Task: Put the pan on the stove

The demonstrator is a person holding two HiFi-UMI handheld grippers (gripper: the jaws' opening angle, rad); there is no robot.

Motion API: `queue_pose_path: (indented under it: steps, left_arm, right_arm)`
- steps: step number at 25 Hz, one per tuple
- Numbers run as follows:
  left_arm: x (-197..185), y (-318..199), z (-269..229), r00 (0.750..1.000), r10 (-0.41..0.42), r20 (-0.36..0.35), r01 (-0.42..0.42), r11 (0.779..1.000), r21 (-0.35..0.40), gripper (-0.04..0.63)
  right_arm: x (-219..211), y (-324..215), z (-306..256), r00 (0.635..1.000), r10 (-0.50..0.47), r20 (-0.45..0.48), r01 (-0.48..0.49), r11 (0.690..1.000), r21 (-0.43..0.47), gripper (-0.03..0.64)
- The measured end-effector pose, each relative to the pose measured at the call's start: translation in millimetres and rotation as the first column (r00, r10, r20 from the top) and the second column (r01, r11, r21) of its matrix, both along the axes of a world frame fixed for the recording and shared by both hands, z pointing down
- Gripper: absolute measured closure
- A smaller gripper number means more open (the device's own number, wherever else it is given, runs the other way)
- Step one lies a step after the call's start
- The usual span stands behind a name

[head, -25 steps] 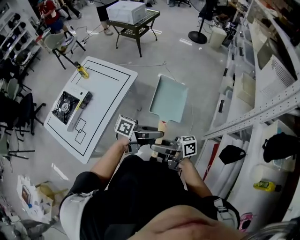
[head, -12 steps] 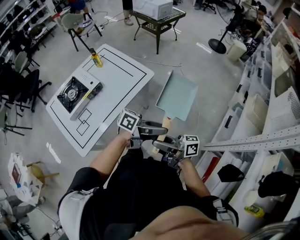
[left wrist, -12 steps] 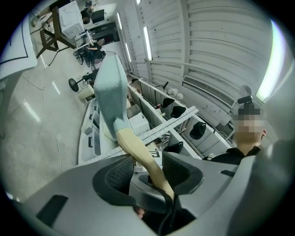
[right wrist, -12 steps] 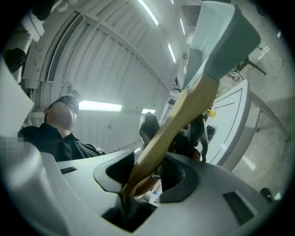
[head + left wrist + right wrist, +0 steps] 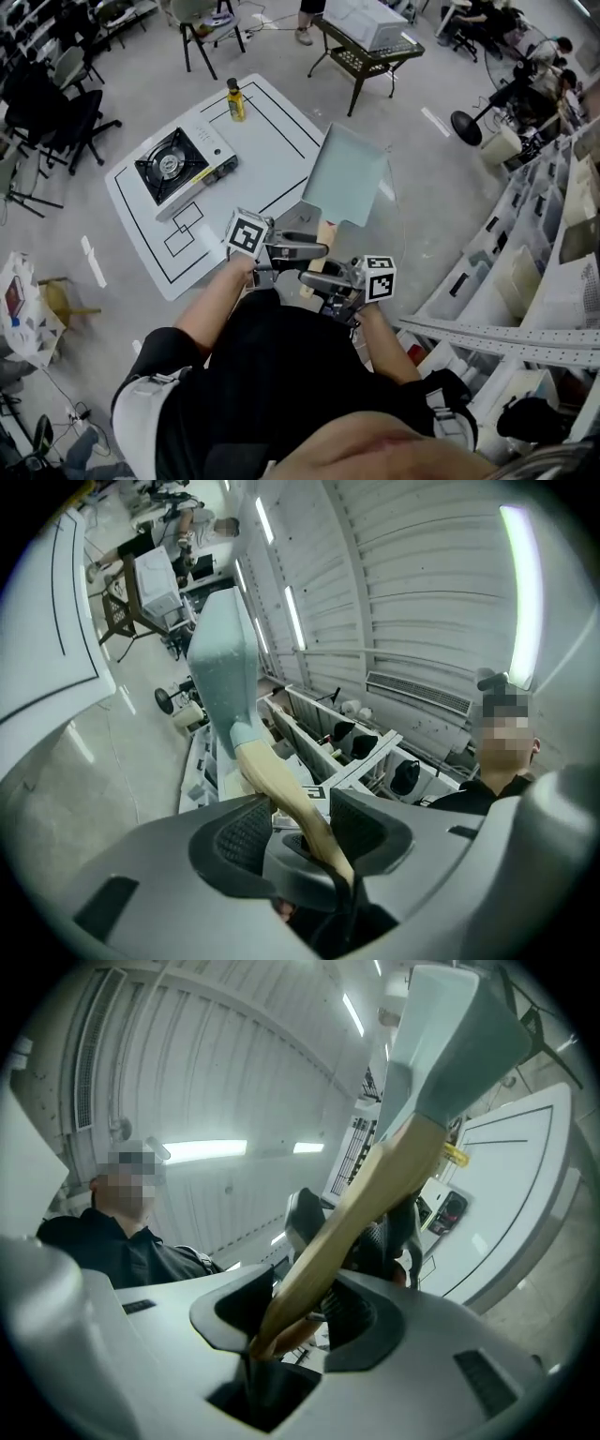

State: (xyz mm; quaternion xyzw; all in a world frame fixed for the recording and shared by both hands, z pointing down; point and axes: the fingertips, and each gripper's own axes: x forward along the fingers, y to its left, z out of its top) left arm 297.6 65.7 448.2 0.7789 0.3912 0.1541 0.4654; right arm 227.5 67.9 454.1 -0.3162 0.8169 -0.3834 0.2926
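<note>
Since one second ago: counter [image 5: 272, 150] has come from the left of the head view to its middle, and the pan [image 5: 345, 173], formerly over bare floor, now overlaps the counter's right edge. Item: pan, square, pale green, shallow, with a wooden handle [image 5: 322, 246]; held in the air, not resting on any surface. Position relative to holders: the pan body lies ahead of both grippers, beyond their jaw tips, with the handle running back toward the person. Left gripper [image 5: 317, 250]: clenched on the wooden handle from the left; in the left gripper view [image 5: 291, 822] the handle [image 5: 281, 789] passes between the two ribbed pads and the pan [image 5: 225, 658] rises past them on edge. Right gripper [image 5: 307, 278]: clenched on the same handle from the right, just behind the left gripper; in the right gripper view [image 5: 309, 1307] the handle [image 5: 375, 1194] runs up between the jaws to the pan [image 5: 450, 1044], with the left gripper's pads visible on the handle farther along. Stove [image 5: 183, 169]: single burner, on the left part of the counter, well apart from the pan. Yellow bottle [image 5: 235, 99]: upright at the counter's far corner.
</note>
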Motion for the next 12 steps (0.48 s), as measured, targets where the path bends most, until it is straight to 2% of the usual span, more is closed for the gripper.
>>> queue_pose_path:
  steps: [5, 12]
  left_arm:
    - [-14.9, -73.1, -7.7, 0.991, -0.129, -0.019, 0.130, 0.991, 0.025, 0.393]
    - [-46.1, -177.2, -7.5, 0.947, -0.318, -0.039, 0.318, 0.948, 0.006, 0.393]
  right_arm:
    - [-14.2, -63.4, -5.3, 0.989, -0.143, -0.035, 0.143, 0.990, 0.007, 0.445]
    - [-41.5, -151.5, -8.7, 0.939, -0.341, -0.048, 0.341, 0.940, -0.017, 0.445]
